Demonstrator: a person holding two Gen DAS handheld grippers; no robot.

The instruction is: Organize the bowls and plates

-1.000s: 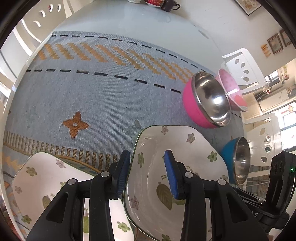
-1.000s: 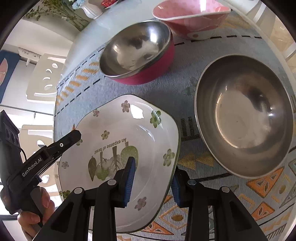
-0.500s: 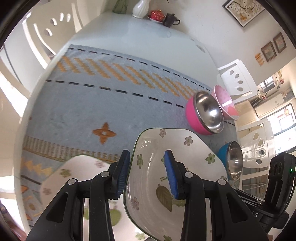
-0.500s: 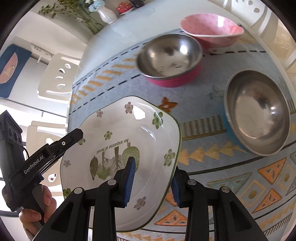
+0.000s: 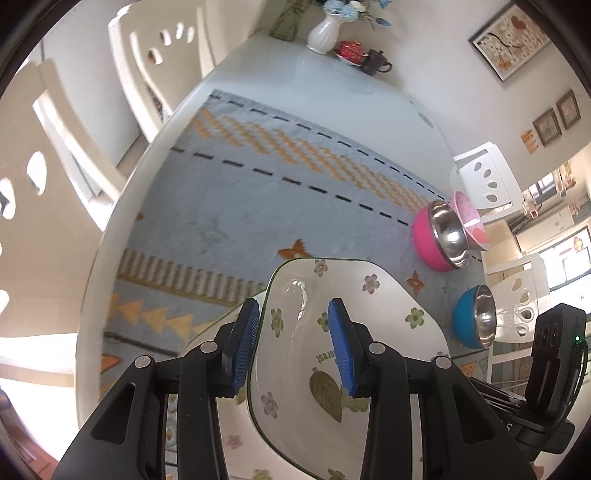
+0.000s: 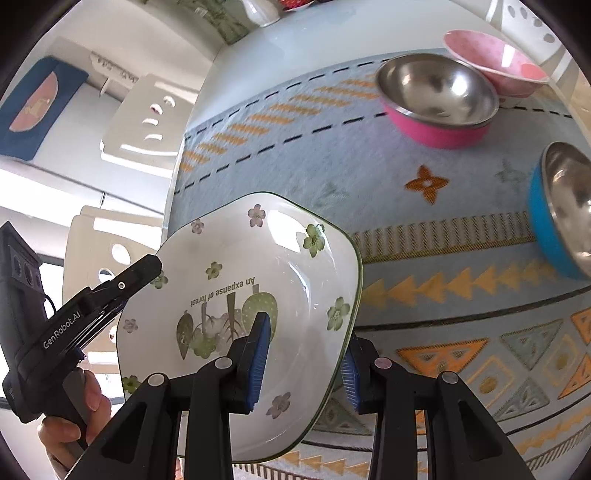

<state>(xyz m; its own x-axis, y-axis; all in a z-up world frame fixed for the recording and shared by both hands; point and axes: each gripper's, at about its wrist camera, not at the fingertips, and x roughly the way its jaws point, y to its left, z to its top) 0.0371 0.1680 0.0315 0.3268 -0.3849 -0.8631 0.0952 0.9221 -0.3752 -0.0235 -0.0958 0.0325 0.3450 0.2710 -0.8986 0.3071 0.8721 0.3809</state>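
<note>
A white square plate with green flowers (image 5: 354,317) hangs tilted above the table, held from both sides. My left gripper (image 5: 293,314) is shut on its left rim, one blue pad inside the plate and one outside. My right gripper (image 6: 306,332) is shut on the opposite rim of the same plate (image 6: 258,266). In the right wrist view the left gripper's finger (image 6: 140,273) reaches the plate's far edge, with a hand on its handle. A second flowered plate (image 5: 232,432) lies on the table, mostly hidden beneath the held one.
A pink steel bowl (image 6: 436,103), a pink ceramic bowl (image 6: 495,62) and a blue steel bowl (image 6: 561,210) stand on the patterned blue-grey mat (image 5: 258,206). A vase (image 5: 325,33) and teapot stand at the far end. White chairs (image 5: 147,74) line the table's left edge.
Both grippers have carried the plate up and away from the bowls, which now look smaller and farther off. The second plate has slid almost wholly under the held one in the left wrist view.
</note>
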